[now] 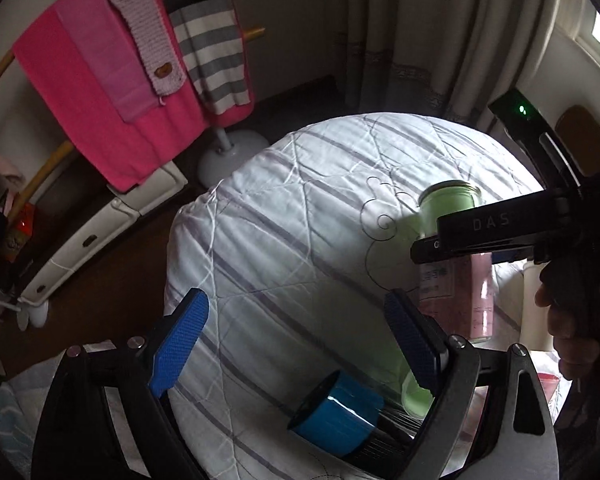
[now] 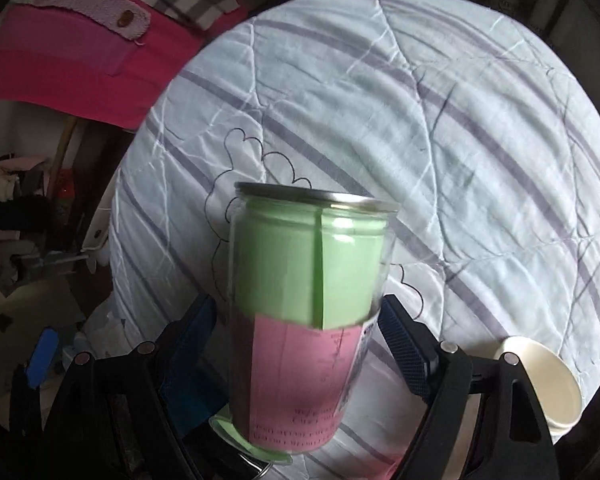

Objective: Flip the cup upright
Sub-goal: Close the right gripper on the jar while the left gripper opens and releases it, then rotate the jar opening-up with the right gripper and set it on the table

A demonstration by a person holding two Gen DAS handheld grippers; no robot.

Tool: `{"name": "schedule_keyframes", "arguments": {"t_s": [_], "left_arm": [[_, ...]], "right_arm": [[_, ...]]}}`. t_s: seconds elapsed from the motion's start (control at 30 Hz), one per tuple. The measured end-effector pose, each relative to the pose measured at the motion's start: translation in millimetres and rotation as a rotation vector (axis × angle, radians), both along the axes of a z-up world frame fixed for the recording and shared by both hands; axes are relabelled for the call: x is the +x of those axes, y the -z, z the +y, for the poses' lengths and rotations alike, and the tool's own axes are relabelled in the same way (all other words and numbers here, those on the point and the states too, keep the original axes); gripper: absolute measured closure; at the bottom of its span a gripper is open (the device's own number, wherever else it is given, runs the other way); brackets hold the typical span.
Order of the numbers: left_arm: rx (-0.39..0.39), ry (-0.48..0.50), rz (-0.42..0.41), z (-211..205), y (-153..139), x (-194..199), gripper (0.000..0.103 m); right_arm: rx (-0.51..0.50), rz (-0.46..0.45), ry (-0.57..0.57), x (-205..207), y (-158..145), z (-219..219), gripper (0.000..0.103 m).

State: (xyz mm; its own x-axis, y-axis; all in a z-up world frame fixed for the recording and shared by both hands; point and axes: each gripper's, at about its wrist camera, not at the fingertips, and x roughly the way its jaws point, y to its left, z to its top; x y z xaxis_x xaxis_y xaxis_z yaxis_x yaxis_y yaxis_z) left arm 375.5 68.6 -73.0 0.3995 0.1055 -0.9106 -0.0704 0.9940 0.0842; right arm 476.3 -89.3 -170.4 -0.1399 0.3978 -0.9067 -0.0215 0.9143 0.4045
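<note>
The cup [image 2: 300,312] is a clear tumbler lined with green and pink paper. It stands between the fingers of my right gripper [image 2: 300,344], metal-rimmed end up, lifted over the quilted cloth [image 2: 460,120]. The blue pads [image 2: 404,348] close on its sides. In the left wrist view the same cup [image 1: 456,248] shows at the right, clamped by the right gripper's black body [image 1: 500,232]. My left gripper [image 1: 296,344] is open and empty above the cloth [image 1: 300,208], left of the cup.
A blue-banded cup [image 1: 336,412] lies on its side near my left gripper. A white paper cup [image 2: 540,384] lies at the right. A rack of pink towels [image 1: 112,80] and a white fan base [image 1: 228,156] stand beyond the table's far edge.
</note>
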Motion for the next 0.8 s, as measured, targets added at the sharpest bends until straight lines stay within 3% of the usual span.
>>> {"name": "schedule_keyframes", "arguments": {"t_s": [0.03, 0.1, 0.17, 0.3, 0.47, 0.63, 0.8], "left_arm": [[-0.009, -0.003, 0.003, 4, 2, 1, 0.012], [-0.019, -0.012, 0.008, 8, 5, 4, 0.012], [-0.037, -0.017, 0.005, 11, 4, 6, 0.012], [-0.067, -0.003, 0.002, 12, 5, 9, 0.012], [-0.124, 0.032, -0.032, 4, 2, 8, 0.012], [-0.164, 0.08, -0.072, -3, -3, -3, 0.012], [-0.186, 0.081, -0.07, -4, -3, -7, 0.012]], "right_arm": [[0.004, 0.007, 0.001, 1, 5, 1, 0.031], [0.022, -0.008, 0.024, 2, 8, 0, 0.032], [0.024, -0.09, 0.018, 1, -1, -1, 0.032], [0.063, -0.372, 0.084, -13, -34, -12, 0.032], [-0.022, -0.712, 0.163, -44, -52, -25, 0.032], [-0.125, -0.804, 0.176, -61, -43, -28, 0.032], [-0.171, -0.839, 0.169, -65, -48, -35, 0.032]]}}
